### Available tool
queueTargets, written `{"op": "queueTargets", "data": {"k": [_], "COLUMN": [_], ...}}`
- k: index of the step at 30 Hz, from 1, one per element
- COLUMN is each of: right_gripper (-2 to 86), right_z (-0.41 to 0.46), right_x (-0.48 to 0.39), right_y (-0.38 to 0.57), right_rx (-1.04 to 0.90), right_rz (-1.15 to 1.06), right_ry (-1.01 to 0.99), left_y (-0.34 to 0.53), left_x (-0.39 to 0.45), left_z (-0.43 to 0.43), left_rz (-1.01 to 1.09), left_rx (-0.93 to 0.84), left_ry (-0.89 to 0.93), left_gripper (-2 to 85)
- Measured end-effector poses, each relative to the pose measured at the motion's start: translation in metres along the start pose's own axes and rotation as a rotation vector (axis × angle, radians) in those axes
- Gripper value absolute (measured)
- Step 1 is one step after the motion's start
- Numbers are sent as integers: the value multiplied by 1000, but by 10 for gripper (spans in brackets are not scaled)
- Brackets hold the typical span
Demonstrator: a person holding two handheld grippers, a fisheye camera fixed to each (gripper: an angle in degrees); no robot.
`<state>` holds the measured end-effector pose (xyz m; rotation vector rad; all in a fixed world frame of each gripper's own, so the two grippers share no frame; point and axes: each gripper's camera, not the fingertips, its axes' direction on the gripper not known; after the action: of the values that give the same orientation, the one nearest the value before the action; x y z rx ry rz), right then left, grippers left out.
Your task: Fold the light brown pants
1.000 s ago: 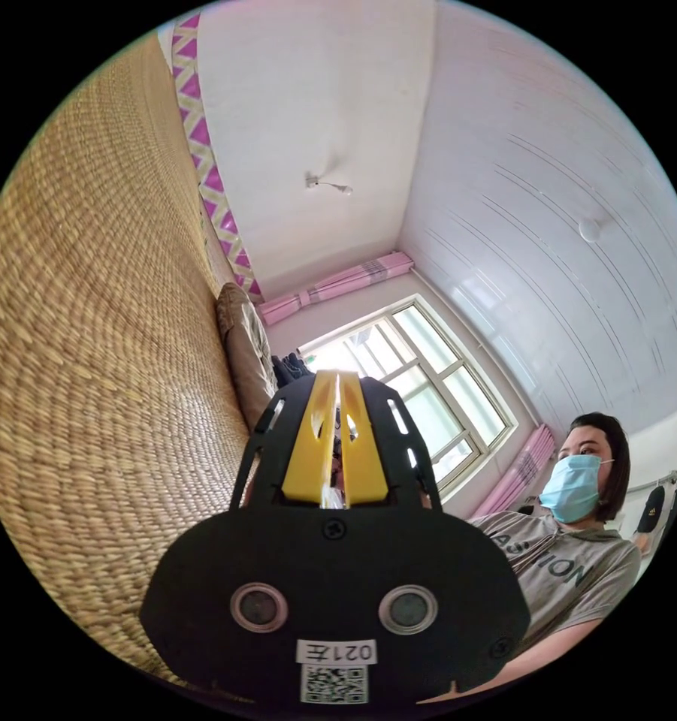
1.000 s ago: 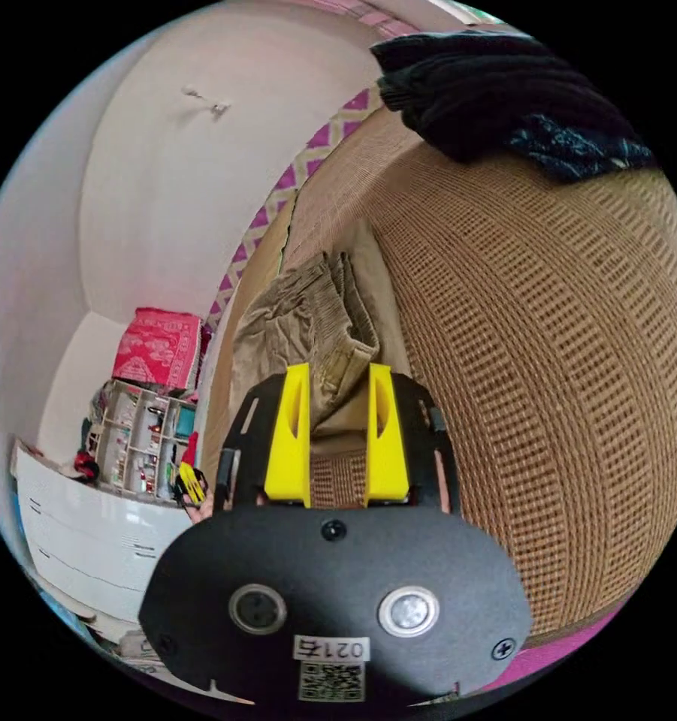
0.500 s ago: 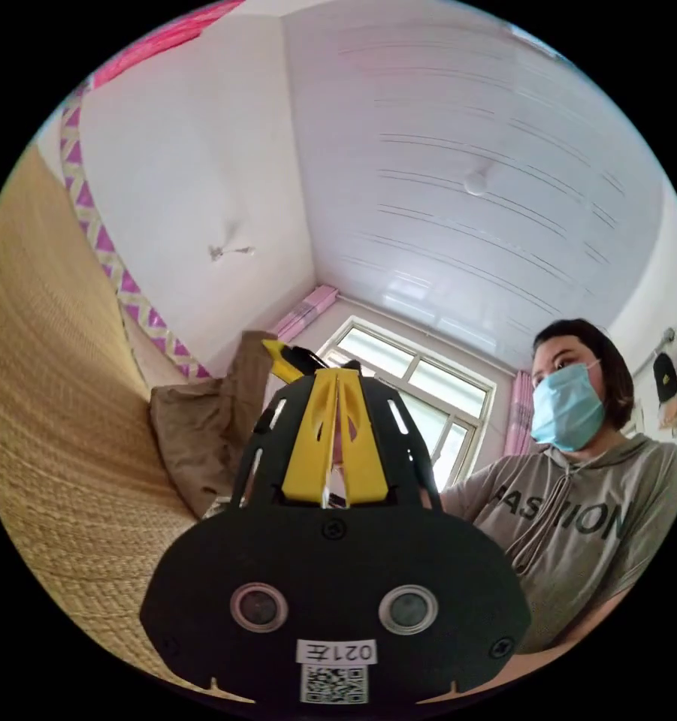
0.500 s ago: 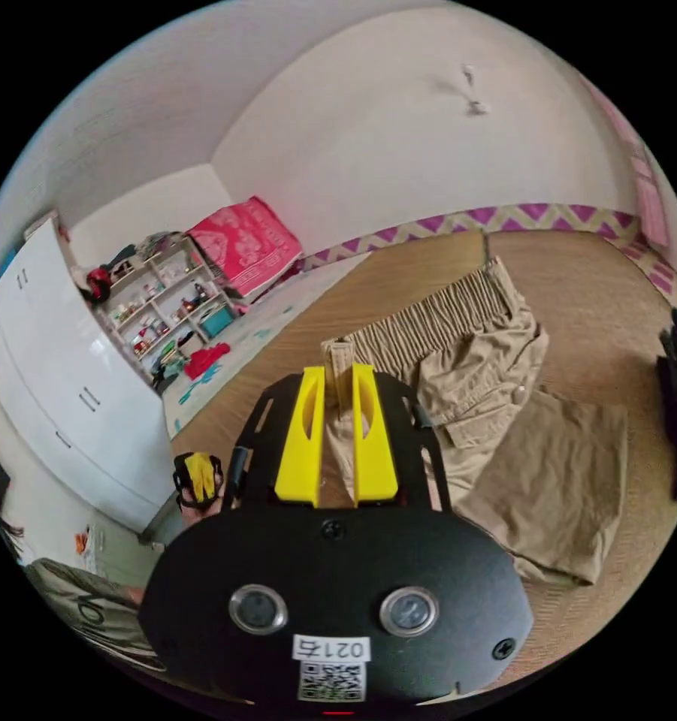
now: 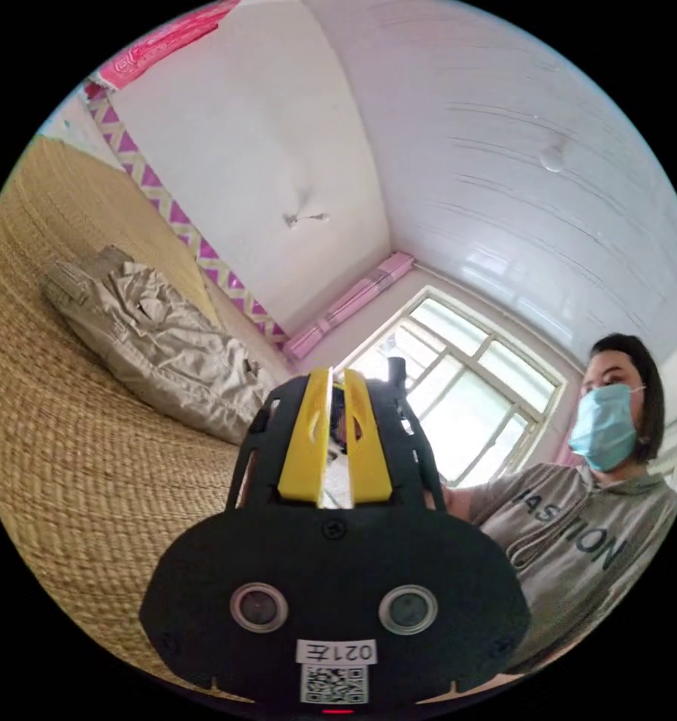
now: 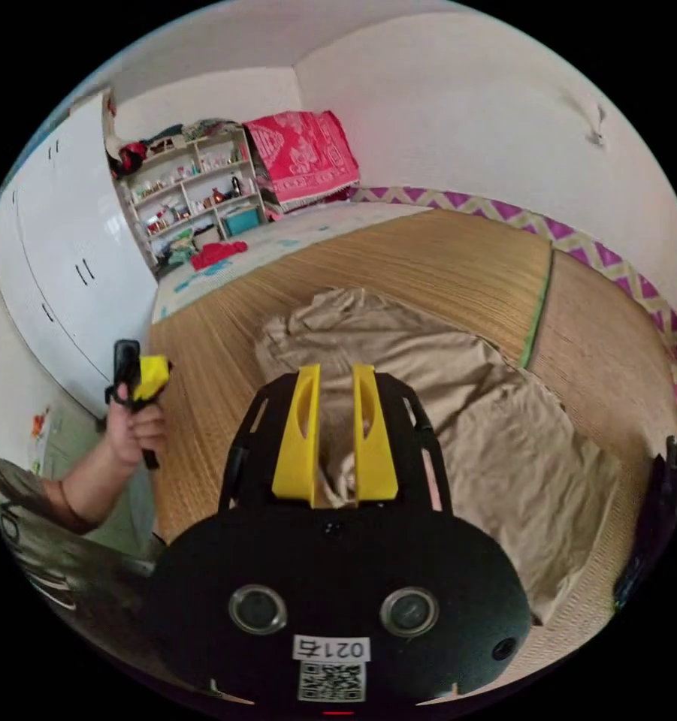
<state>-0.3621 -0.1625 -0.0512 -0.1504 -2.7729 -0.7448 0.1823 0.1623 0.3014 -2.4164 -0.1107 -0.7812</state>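
The light brown pants (image 6: 458, 405) lie spread in smooth layers on the woven straw mat (image 6: 443, 255). A raised bunch of their cloth sits between the yellow jaws of my right gripper (image 6: 336, 369), which is shut on it just above the near edge. In the left gripper view the pants (image 5: 158, 338) rest on the mat (image 5: 90, 466) to the left, pockets showing. My left gripper (image 5: 336, 373) is shut with nothing in it, up in the air away from the pants. A hand holds that left gripper (image 6: 149, 375) off the mat's left side.
A pile of dark clothes (image 6: 661, 496) lies at the mat's right edge. A white wardrobe (image 6: 60, 255), a cluttered shelf (image 6: 195, 188) and a red cloth (image 6: 304, 154) stand beyond the mat. The person in a grey top (image 5: 578, 541) sits by the window (image 5: 443, 398).
My right gripper went from open to shut on the pants' cloth and drew it across, so smooth fabric now hides the waistband. The left gripper stayed shut while its view swung round.
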Motion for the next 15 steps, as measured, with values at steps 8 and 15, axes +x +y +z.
{"op": "queueTargets", "data": {"k": [8,15], "right_gripper": [106,84], "right_z": [57,149], "right_x": [-54,-149], "right_y": [8,-27], "right_rx": [-206,-264], "right_rz": [-102,-115], "right_ry": [174,212], "left_y": [-47,-18], "left_x": [-69,-142], "left_z": [80,38], "left_rz": [-62,-241], "left_rx": [-69,184], "left_ry": [-72,-23], "left_gripper": [85,80]}}
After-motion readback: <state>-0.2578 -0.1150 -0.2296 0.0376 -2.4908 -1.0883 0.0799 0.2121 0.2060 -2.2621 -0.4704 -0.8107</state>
